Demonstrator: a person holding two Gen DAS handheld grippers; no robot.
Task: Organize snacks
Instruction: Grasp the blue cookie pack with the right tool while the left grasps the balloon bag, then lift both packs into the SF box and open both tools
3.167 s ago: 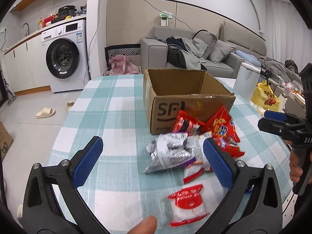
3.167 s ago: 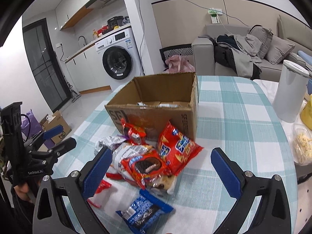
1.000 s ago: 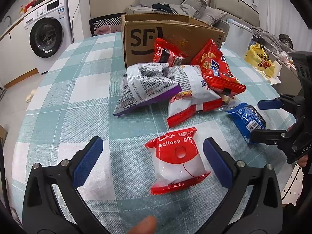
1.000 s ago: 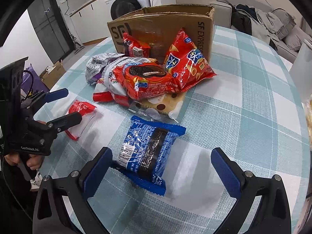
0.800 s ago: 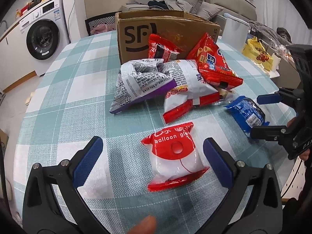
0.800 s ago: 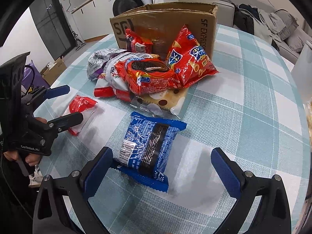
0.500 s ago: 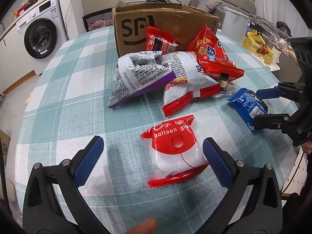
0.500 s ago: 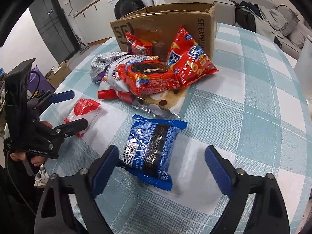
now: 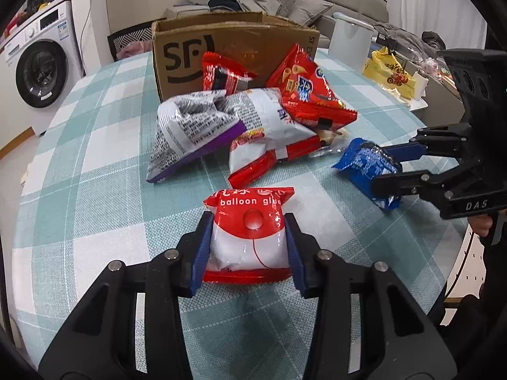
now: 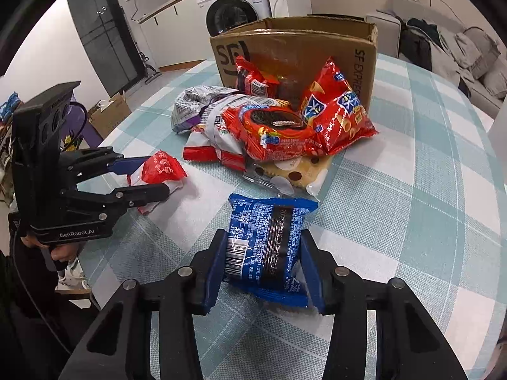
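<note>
My left gripper (image 9: 248, 221) is shut on a red and white "balloon glue" packet (image 9: 250, 247) lying on the checked tablecloth (image 9: 95, 174); both blue pads press its sides. My right gripper (image 10: 263, 237) has a blue cookie packet (image 10: 266, 221) between its pads. Its jaws are closing and the pads touch the packet's two sides. Each gripper shows in the other view: the right gripper (image 9: 380, 166) on the blue packet (image 9: 361, 161), the left gripper (image 10: 155, 175) on the red packet (image 10: 161, 166). Behind stands an open cardboard box (image 9: 221, 31).
A heap of snack bags (image 9: 253, 120) lies against the box front. A white bin (image 9: 348, 38) and a yellow bag (image 9: 389, 74) stand at the table's far right. The table edge runs close below both grippers. A washing machine (image 9: 38, 63) stands on the floor beyond.
Both grippers were wide open around their packets; now the left jaws have closed onto the red and white packet and the right jaws onto the blue one. Neither hand has shifted much.
</note>
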